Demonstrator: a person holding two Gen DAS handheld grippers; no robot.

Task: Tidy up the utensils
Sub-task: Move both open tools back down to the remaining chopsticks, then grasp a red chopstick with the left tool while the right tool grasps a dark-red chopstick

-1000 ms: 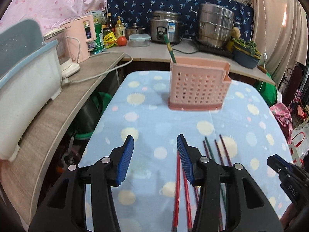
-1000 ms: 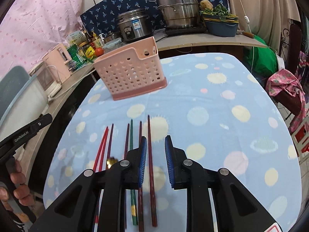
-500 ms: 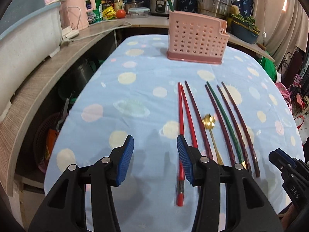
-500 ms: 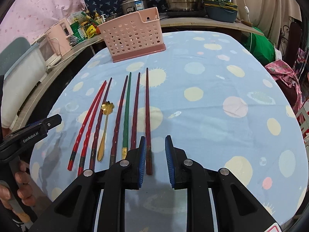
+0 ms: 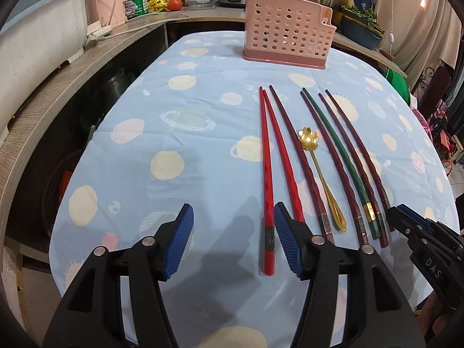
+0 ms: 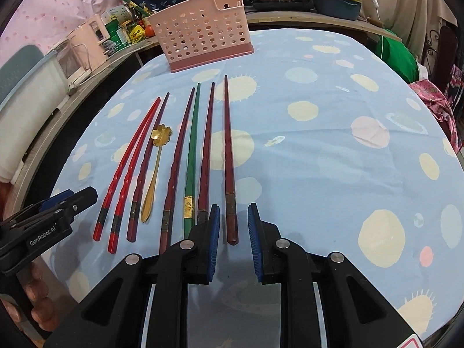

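The right gripper point(image 6: 230, 242) hovers low at the near edge of the counter point(image 6: 333, 150), its blue fingers point(image 6: 214, 232) apart with the butt of the outermost dark red chopstick point(image 6: 229, 156) lying between them, untouched. The left gripper point(image 5: 232, 243) has its fingers point(image 5: 179, 240) spread wide over bare cloth, the right one just beside the red chopstick pair point(image 5: 268, 168).

Open cloth runs to the right of the chopstick row and to the left of the red pair. The chopsticks lie roughly parallel, tips toward the pink perforated holder point(image 6: 203, 33) standing upright at the far edge. A green chopstick point(image 6: 192, 150) and a gold flower-bowled spoon point(image 6: 155, 168) lie among them.
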